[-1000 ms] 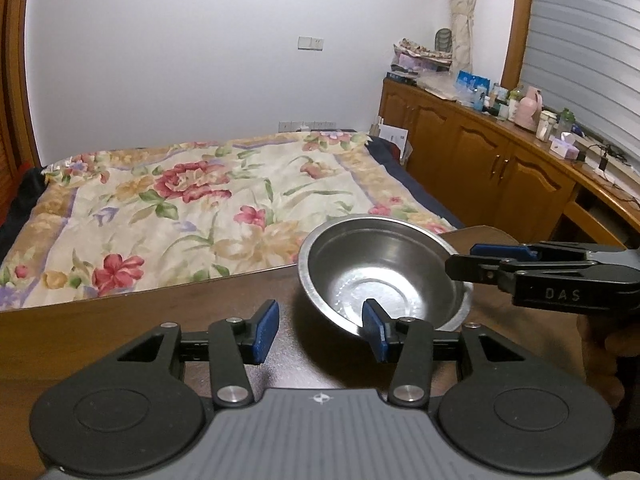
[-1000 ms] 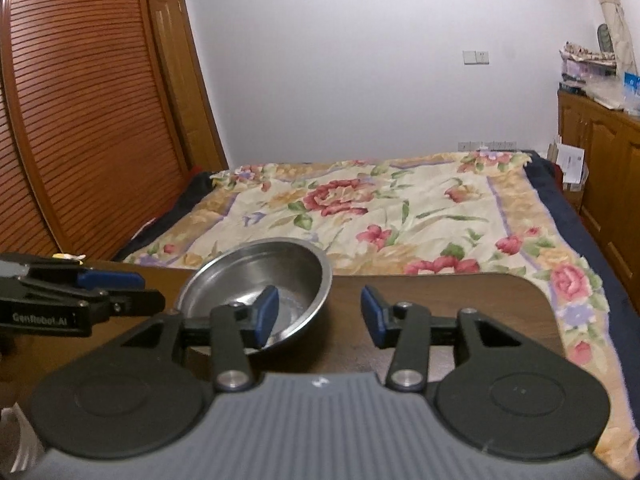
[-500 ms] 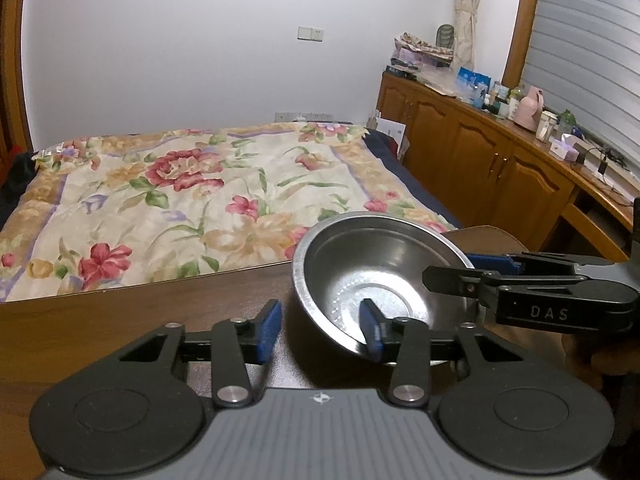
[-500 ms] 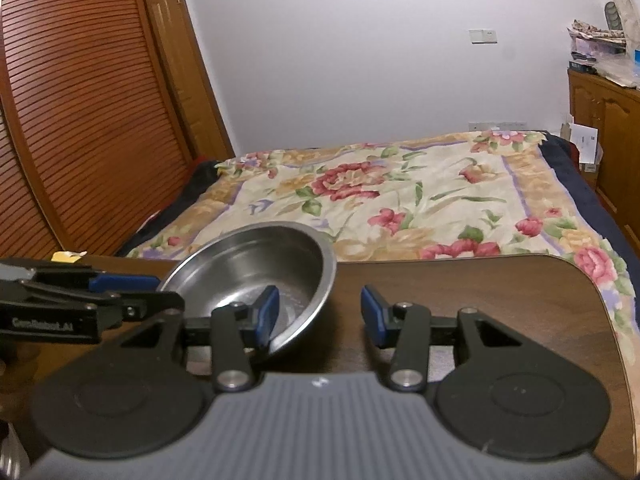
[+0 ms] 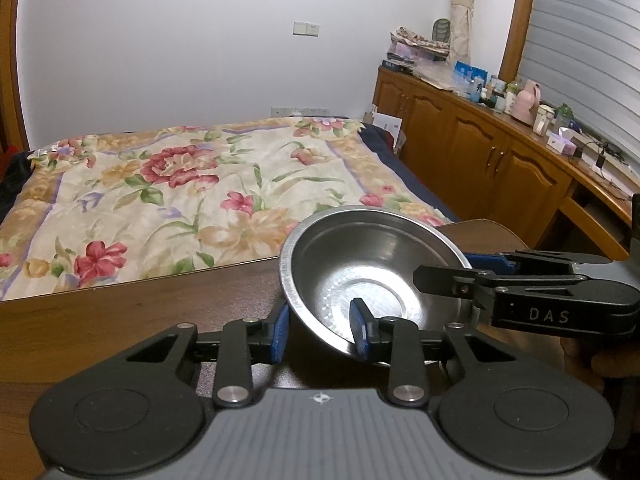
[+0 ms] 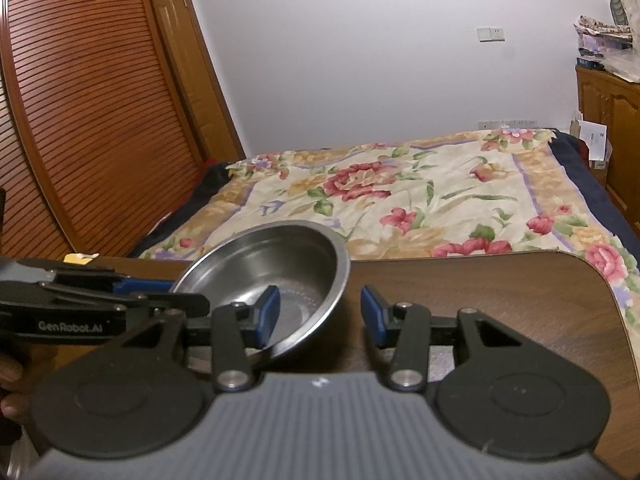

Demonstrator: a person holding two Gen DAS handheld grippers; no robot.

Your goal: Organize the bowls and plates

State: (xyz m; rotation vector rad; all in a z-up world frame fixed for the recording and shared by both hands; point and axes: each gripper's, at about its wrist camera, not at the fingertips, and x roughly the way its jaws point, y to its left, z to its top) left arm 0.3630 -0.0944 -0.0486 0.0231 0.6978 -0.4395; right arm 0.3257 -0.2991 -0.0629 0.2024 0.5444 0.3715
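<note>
Straddling the near rim of a steel bowl (image 5: 372,280), the left gripper (image 5: 320,330) has its jaws set fairly wide: one blue pad sits inside the bowl against the inner wall, the other outside, just beside the outer wall, and whether either presses the metal cannot be told. The bowl is tilted on the dark wooden surface (image 5: 120,320), its far rim raised. The right gripper (image 6: 318,312) meets the bowl from the opposite side in the same manner, its jaws also wide, with its left pad inside the bowl (image 6: 272,276) and its right pad outside, apart from the rim over the surface (image 6: 500,292). In the left wrist view this right gripper (image 5: 448,270) reaches across the bowl's right edge. Beyond the surface lies a bed with a floral quilt (image 5: 180,200).
</note>
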